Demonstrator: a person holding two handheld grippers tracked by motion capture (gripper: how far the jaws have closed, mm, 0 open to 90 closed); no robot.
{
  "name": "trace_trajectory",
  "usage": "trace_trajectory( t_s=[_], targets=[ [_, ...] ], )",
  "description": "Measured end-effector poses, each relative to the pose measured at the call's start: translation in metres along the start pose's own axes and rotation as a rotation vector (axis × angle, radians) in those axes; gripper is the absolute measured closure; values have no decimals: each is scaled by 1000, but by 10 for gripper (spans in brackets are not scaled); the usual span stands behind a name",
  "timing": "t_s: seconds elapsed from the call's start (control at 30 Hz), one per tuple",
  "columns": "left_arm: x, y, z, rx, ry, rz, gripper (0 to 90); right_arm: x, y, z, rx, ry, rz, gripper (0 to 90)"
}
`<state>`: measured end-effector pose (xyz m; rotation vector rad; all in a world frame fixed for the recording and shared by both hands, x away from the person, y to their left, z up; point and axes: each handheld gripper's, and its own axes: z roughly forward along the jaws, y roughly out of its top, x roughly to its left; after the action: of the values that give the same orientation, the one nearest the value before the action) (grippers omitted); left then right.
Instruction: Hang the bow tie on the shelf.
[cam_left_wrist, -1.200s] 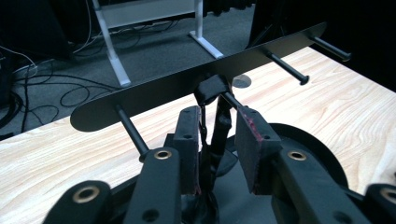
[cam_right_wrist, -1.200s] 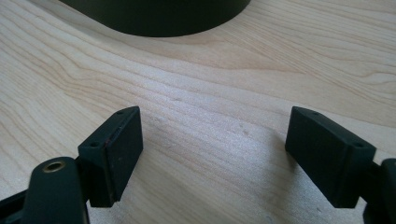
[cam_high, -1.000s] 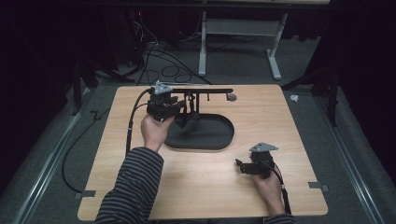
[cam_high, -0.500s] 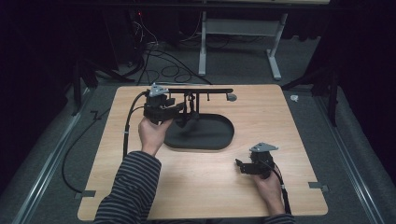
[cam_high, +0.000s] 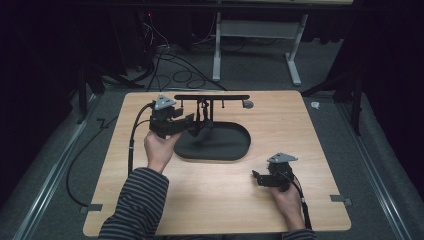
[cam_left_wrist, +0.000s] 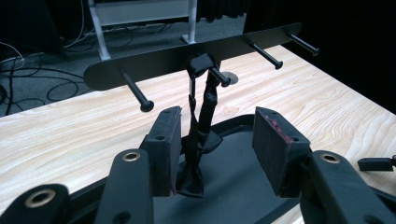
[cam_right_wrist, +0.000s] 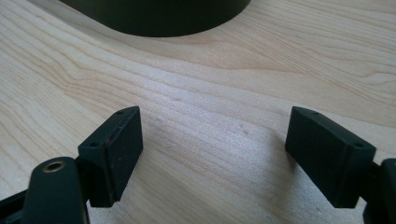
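A black rack, a long bar (cam_high: 212, 97) (cam_left_wrist: 187, 58) with several pegs, stands on a post over a black oval base (cam_high: 220, 145) (cam_left_wrist: 233, 186). From a middle peg hangs a black strap (cam_left_wrist: 198, 130) (cam_high: 202, 117), its lower end reaching down to the base. My left gripper (cam_high: 192, 125) (cam_left_wrist: 217, 149) is level with that lower end. Its jaws have just been opening and stand open with the strap between them, close to the left-hand pad. My right gripper (cam_high: 257, 178) (cam_right_wrist: 212, 154) rests on the table at the front right, open on nothing.
The wooden table (cam_high: 320, 140) (cam_right_wrist: 224, 93) carries a small round grey disc (cam_high: 247, 104) at the rack's right end. The curved edge of the base (cam_right_wrist: 159, 14) lies ahead of the right gripper. Cables trail from both grippers, and the table's edges drop to dark floor.
The left gripper's jaws stand wider apart than before, and the left hand has drawn slightly back to the left. The right hand and gripper have kept still.
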<state>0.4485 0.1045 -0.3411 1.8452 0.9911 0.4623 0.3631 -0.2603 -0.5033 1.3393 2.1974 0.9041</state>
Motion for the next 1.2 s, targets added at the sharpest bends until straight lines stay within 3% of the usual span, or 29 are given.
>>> trace_trajectory(
  t_s=[0.23,0.4,0.47,0.97,1.2],
  targets=[
    [-2,-2,-4,6,5,10,512,0,0,0,0,0,0,203],
    [-12,-4,-7,17,23,66,502,0,0,0,0,0,1,203],
    [-13,-5,-8,16,24,68,500,0,0,0,1,-1,1,203],
    [-12,-19,-18,6,4,38,495,0,0,0,0,0,0,203],
    [-10,-33,-28,-4,-9,2,486,0,0,0,0,0,-1,203]
  ],
)
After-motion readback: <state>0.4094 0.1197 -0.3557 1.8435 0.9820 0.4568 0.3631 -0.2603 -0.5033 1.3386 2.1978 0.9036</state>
